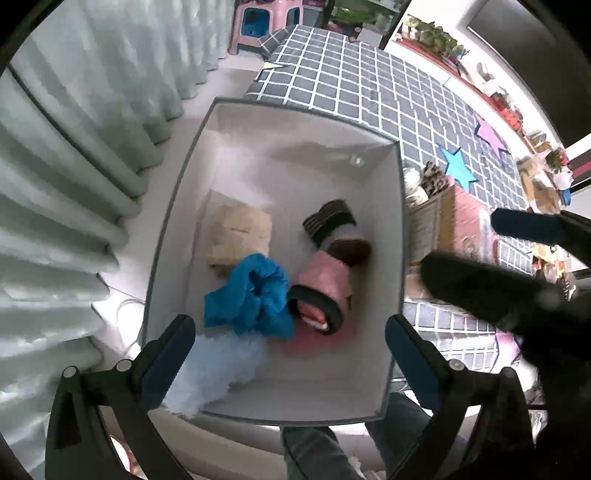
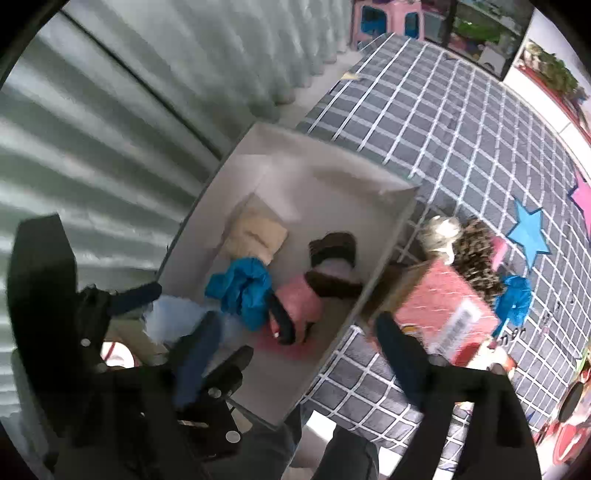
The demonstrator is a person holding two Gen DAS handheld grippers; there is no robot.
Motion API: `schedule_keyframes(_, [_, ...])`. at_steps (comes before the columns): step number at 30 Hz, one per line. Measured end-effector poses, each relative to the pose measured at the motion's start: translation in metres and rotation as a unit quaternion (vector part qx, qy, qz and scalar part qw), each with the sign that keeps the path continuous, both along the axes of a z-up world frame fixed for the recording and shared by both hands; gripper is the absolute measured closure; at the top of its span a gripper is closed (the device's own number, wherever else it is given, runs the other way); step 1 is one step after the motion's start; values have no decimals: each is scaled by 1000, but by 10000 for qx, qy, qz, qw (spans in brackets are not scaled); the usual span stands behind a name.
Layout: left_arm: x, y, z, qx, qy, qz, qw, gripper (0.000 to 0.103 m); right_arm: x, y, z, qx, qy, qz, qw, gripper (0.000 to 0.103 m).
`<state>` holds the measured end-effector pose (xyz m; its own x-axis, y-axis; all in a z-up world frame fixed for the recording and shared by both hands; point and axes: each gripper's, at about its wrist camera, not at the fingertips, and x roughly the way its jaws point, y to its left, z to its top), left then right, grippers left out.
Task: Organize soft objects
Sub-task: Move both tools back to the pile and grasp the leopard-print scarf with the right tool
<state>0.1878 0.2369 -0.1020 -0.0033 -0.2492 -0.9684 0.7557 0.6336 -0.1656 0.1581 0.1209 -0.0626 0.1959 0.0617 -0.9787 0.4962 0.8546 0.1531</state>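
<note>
A white storage box stands beside the bed and holds soft things: a beige folded cloth, a crumpled blue cloth, a pink roll with dark ends, a striped dark piece and a pale blue fluffy item. My left gripper hangs open and empty over the box's near end. My right gripper is open and empty above the box's right rim; it also shows in the left wrist view. A leopard-print soft item and another blue cloth lie on the bed.
A grey checked bedspread with blue and pink star cushions lies right of the box. A red cardboard box sits on it. Pale curtains hang at the left. A pink stool stands far back.
</note>
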Motion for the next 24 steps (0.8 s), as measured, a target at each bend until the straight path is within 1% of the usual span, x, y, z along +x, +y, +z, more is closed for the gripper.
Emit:
schedule_keyframes(2, [-1,-5,2,-63,-10,11,10000,0,-8,-14,10,55,-149,-189,9997,5])
schedule_keyframes(4, [-1,-10,3,-95,20,15,10000,0,-19,-35,20,-1,-251,-455,9986,5])
schedule_keyframes(6, [-3,-17,3,-104,51,-12,9999,0,-30,-61,26,-134,-286,-730,9968,5])
schedule_keyframes(8, [-6,-23,5,-90,58,-50,9999,0,-41,-85,25,-235,-226,-985,9946,5])
schedule_keyframes(9, [-7,-25,7,-86,57,-67,9999,0,-50,-104,19,-296,-82,-1194,9924,5])
schedule_keyframes(12, [-12,-35,12,-91,85,-121,9998,0,-70,-142,-3,-316,247,-1520,9876,5])
schedule_keyframes(13, [-13,-37,14,-85,98,-121,9998,0,-76,-155,-15,-284,404,-1620,9855,5])
schedule_keyframes(15, [-15,-42,14,-45,131,-128,9998,0,-86,-174,-38,-113,545,-1718,9836,5])
schedule_keyframes(20, [-17,-52,12,123,108,-86,9998,0,-86,-193,-88,302,768,-1705,9819,5])
schedule_keyframes(24, [-18,-59,12,198,116,2,9997,0,-67,-200,-127,573,875,-1383,9848,5])
